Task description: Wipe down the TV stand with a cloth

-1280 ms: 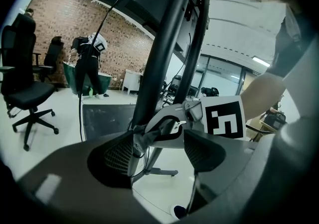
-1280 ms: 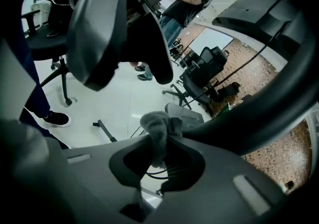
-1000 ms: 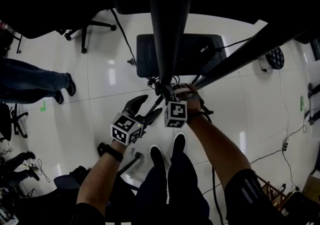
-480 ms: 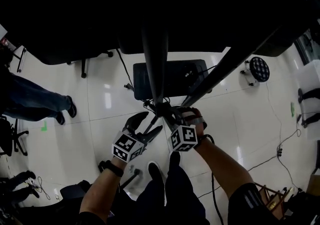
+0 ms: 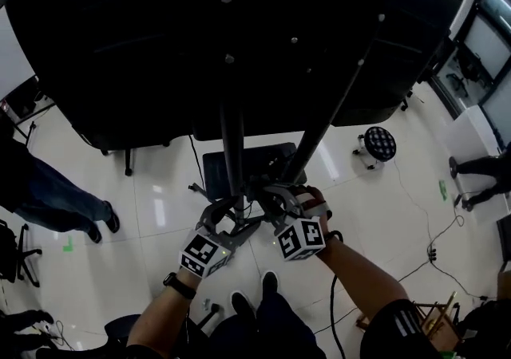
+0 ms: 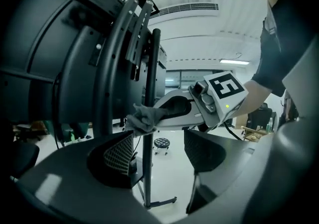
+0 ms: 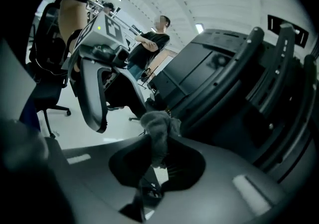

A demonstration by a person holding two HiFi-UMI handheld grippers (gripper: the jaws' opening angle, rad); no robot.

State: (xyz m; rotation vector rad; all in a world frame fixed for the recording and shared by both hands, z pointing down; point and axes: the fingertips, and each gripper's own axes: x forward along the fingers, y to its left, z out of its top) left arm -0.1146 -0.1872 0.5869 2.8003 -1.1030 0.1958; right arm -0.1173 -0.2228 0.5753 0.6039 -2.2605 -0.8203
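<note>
The TV stand's black upright pole (image 5: 231, 142) and a slanted brace (image 5: 319, 130) drop from the TV's dark back (image 5: 239, 38) to a black base plate (image 5: 247, 166) on the floor. My right gripper (image 5: 267, 196) is shut on a grey cloth (image 7: 159, 128) and presses it against the pole; the cloth (image 6: 143, 118) shows against the pole in the left gripper view. My left gripper (image 5: 231, 215) stands open just left of it. The pole (image 6: 148, 168) runs between its jaws, which do not grip it.
A person's legs (image 5: 56, 198) stand at the left. A chair base (image 5: 128, 158) lies behind the stand and a round dotted object (image 5: 379, 142) at the right. Cables (image 5: 431, 246) trail over the white floor. My shoes (image 5: 255, 293) are just below the grippers.
The head view has tilted up, bringing the TV's back into view. Both grippers have risen along the pole, the right one still holding the cloth against it.
</note>
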